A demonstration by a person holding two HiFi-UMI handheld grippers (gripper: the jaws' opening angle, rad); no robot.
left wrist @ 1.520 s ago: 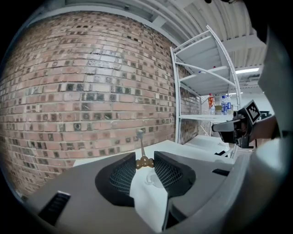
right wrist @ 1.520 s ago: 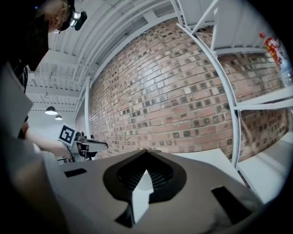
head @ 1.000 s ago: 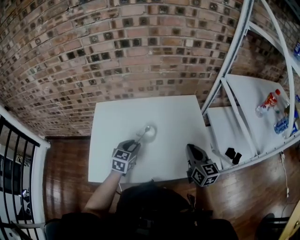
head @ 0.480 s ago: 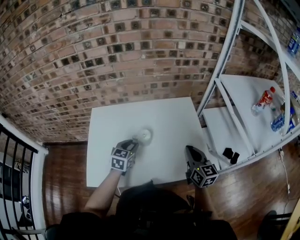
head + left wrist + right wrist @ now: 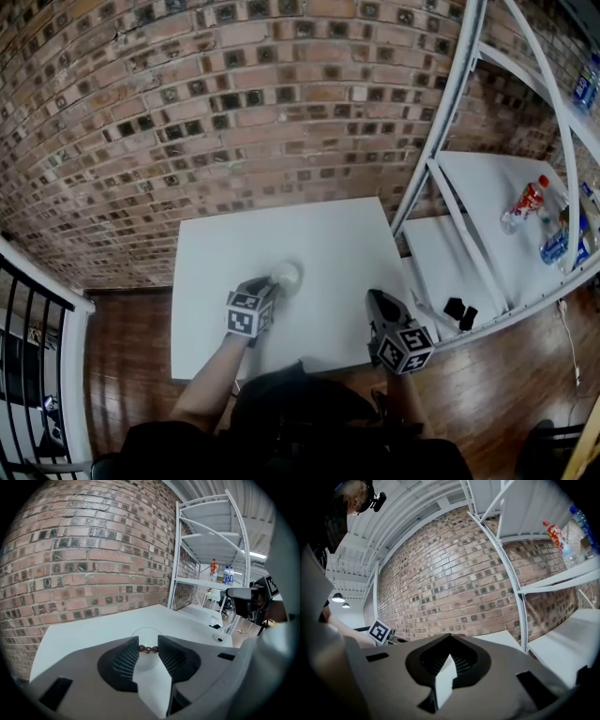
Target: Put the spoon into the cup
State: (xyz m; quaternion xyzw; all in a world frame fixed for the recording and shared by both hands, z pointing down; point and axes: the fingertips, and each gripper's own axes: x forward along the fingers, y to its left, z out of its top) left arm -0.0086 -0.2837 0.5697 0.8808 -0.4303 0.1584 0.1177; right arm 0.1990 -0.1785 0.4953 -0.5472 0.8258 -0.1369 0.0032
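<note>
A clear cup (image 5: 285, 275) stands near the middle of the white table (image 5: 328, 234). My left gripper (image 5: 266, 287) sits just in front of it, nearly touching. In the left gripper view the jaws (image 5: 148, 648) are shut on a brown beaded piece, the spoon's handle (image 5: 147, 648), right over the cup (image 5: 147, 637). The spoon's bowl is hidden. My right gripper (image 5: 377, 298) hovers at the table's front right, apart from the cup. Its jaws (image 5: 449, 635) meet with nothing between them.
A white shelf rack (image 5: 450, 122) stands right of the table, with bottles (image 5: 527, 203) on a shelf and small black items (image 5: 461, 310) lower down. A brick wall (image 5: 234, 112) runs behind the table. A black railing (image 5: 28, 309) is at the left.
The left gripper has closed in on the cup. The spoon, which slanted up over the cup a second ago, no longer shows apart from it. The right gripper stayed put.
</note>
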